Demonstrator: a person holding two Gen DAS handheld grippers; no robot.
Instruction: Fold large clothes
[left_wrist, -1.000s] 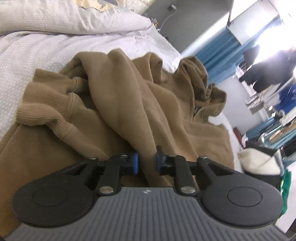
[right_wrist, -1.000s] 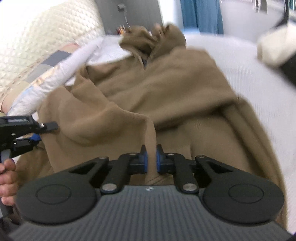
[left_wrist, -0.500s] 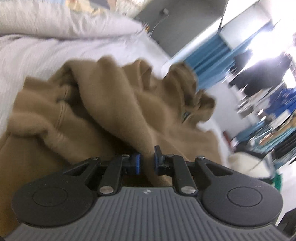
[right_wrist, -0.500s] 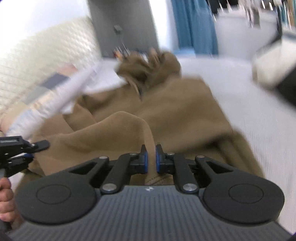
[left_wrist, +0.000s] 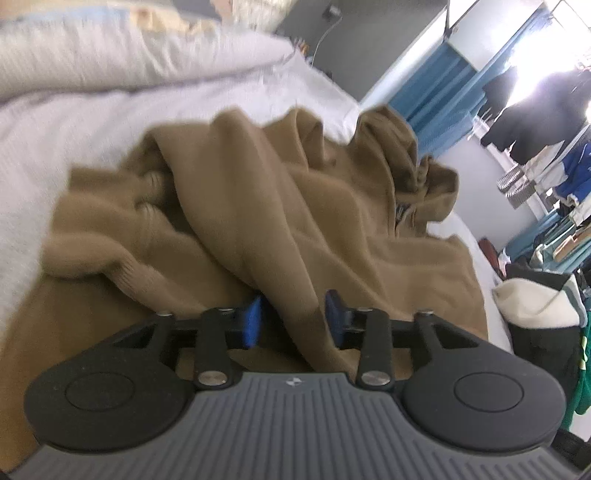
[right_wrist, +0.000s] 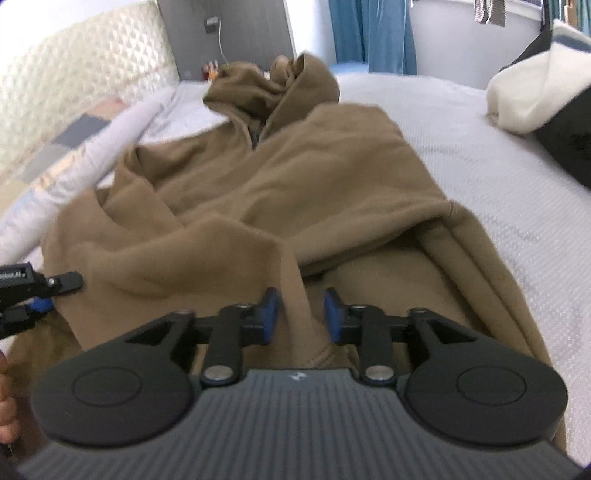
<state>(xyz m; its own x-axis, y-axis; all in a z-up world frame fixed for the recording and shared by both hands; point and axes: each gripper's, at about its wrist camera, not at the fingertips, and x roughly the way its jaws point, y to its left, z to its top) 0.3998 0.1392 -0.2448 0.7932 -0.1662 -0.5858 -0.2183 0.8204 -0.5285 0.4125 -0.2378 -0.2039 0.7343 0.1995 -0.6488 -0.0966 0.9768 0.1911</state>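
A tan hoodie (left_wrist: 314, 206) lies crumpled on the bed, with its hood (right_wrist: 280, 81) at the far end and a ribbed cuff (left_wrist: 122, 266) at the left. My left gripper (left_wrist: 293, 319) is opening, and a raised fold of the hoodie still runs between its blue pads (left_wrist: 253, 323). My right gripper (right_wrist: 300, 314) is opening too, over the hoodie (right_wrist: 295, 177) near its hem. A ridge of cloth stands between its pads (right_wrist: 334, 314) with gaps on both sides. In the right wrist view the left gripper (right_wrist: 37, 291) shows at the left edge.
The white textured bedsheet (right_wrist: 480, 147) spreads to the right, with a rolled duvet (left_wrist: 110, 55) and a quilted headboard (right_wrist: 74, 74) to the left. A cream and black bundle (right_wrist: 535, 92) lies on the bed's far right. Blue curtains (left_wrist: 436, 92) and hanging clothes (left_wrist: 535, 110) stand beyond.
Both grippers held folds of the hoodie with their pads together. Now both pairs of pads stand apart and the folds lie loose between them. Neither hand has shifted much.
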